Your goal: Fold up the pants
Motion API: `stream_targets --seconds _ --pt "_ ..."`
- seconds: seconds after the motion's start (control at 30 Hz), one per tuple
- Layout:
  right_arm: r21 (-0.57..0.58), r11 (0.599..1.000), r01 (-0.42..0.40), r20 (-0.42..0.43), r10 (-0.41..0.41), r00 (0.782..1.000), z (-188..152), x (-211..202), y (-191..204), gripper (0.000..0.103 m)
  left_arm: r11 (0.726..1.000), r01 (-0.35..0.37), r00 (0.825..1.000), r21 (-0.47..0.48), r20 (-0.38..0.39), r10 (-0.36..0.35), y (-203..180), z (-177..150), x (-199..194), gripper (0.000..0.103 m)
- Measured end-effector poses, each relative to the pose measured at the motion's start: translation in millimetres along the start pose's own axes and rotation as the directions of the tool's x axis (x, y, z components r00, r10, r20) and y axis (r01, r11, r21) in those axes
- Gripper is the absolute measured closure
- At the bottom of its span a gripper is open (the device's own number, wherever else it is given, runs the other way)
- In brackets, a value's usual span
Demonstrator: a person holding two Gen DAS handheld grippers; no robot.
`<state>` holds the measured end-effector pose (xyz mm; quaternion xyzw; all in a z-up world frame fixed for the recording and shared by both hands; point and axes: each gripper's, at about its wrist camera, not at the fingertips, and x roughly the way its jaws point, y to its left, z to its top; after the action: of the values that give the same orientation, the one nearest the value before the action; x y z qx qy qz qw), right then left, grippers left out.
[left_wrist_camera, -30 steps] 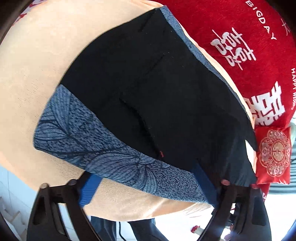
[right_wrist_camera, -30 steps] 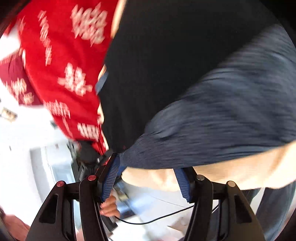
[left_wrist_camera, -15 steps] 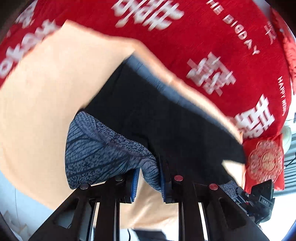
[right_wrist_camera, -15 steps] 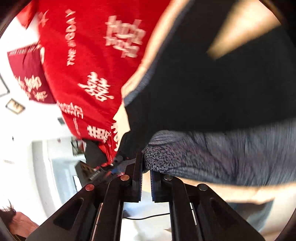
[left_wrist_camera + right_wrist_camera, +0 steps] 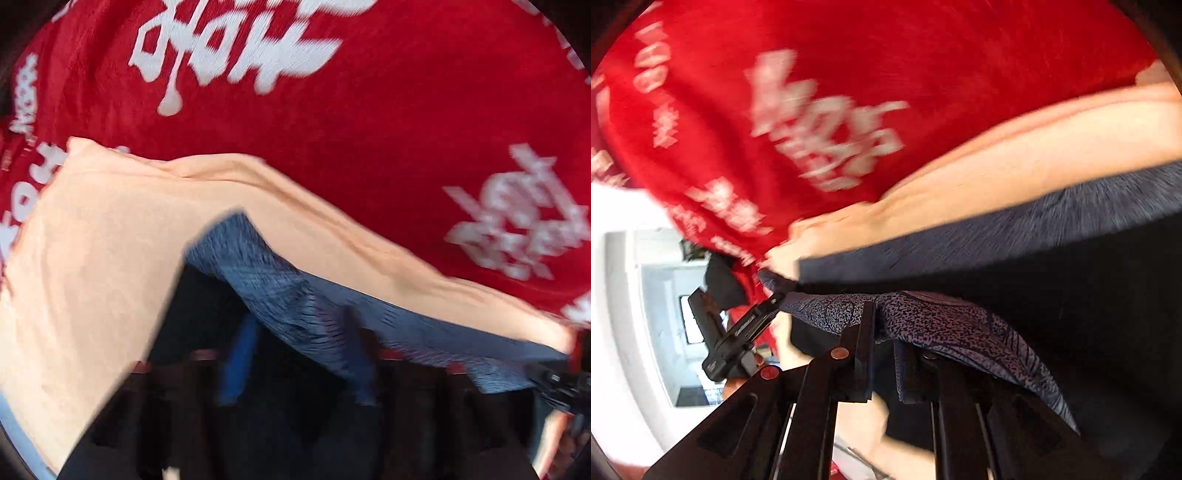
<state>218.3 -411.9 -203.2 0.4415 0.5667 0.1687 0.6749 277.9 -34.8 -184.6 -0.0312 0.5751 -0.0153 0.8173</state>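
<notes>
**Both claws carry the patterned hem over for the fold**

The pants (image 5: 1108, 314) are black with a blue-grey leaf-patterned band along the hem, and they lie on a peach cloth (image 5: 92, 258) spread over a red blanket with white lettering (image 5: 369, 129). What carries these layers is not visible, so I cannot tell whether it is a bed or a tabletop.

The right claw (image 5: 884, 354) is nearly together, its 2 fingers clamped on the patterned band (image 5: 942, 325), which is pinched up into a ridge and drapes off to the right. In the right wrist view the other device's tip (image 5: 764, 306) reaches the same band at its far corner.

The left claw (image 5: 299, 354) is badly blurred. The blue pads (image 5: 240, 350) sit on either side of a raised tent of the band (image 5: 273, 280), and the fabric runs down between them, so I judge it clamped on the pants, though the smear leaves some doubt.

The step in hand looks like the fold itself: both hem corners are lifted and the black cloth hangs beneath them. The next move calls for bringing both corners across at the same height and pace toward the opposite edge, keeping the band taut between the 2 claws so it lands straight, then lowering it flat before letting go. Uneven travel would likely skew the fold line.
</notes>
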Motion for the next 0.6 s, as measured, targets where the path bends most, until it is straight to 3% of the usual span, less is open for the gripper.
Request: stream_targets --seconds 0.03,0.13,0.17,0.23,0.27,0.3,0.37,0.4,0.47,0.6 --pt "0.023 1.0 0.016 -0.013 -0.016 1.0 8.7 10.3 -11.5 0.092 1.0 -0.032 1.0 -0.001 -0.001 0.032 0.4 2.5 8.0 0.028" --pt "0.067 0.997 0.03 -0.036 -0.027 0.999 17.2 24.6 -30.3 0.091 0.999 -0.04 0.999 -0.024 -0.021 0.04 6.1 7.4 14.0 0.027" --pt "0.071 0.997 0.027 -0.037 -0.025 0.999 17.3 23.4 -29.4 0.087 0.999 -0.04 0.999 -0.028 -0.019 0.04 7.9 7.5 8.3 0.027" --pt "0.039 0.998 0.043 -0.05 -0.041 0.998 12.2 15.1 -20.1 0.056 0.999 -0.039 0.999 -0.007 0.003 0.039 8.0 4.5 -12.5 0.027" --pt "0.01 0.998 0.058 -0.052 -0.057 0.997 8.4 8.8 -12.1 0.035 0.999 -0.041 0.999 0.013 0.009 0.041 5.7 3.5 -19.3 0.027" --pt "-0.03 0.996 0.09 -0.051 -0.091 0.995 2.8 1.1 0.0 0.031 0.998 -0.041 0.999 0.046 0.016 0.04 2.2 0.4 -28.6 0.027" --pt "-0.129 0.982 0.138 -0.029 -0.143 0.989 -7.8 -8.2 23.4 0.037 0.994 -0.008 1.0 0.109 0.006 0.007 -7.2 -7.9 -36.8 0.027" --pt "-0.205 0.967 0.15 -0.029 -0.16 0.987 -14.4 -8.8 36.0 0.057 0.991 0.004 1.0 0.137 -0.017 -0.002 -12.2 -12.2 -33.4 0.027" --pt "-0.304 0.931 0.201 -0.048 -0.225 0.973 -20.6 4.6 52.5 0.072 0.985 -0.004 0.999 0.17 -0.053 0.014 -23.0 -18.8 -18.7 0.026" --pt "-0.395 0.861 0.32 -0.049 -0.368 0.928 -6.5 53.0 50.5 0.072 0.989 -0.063 0.996 0.133 -0.053 0.071 -29.1 -16.0 24.5 0.027"
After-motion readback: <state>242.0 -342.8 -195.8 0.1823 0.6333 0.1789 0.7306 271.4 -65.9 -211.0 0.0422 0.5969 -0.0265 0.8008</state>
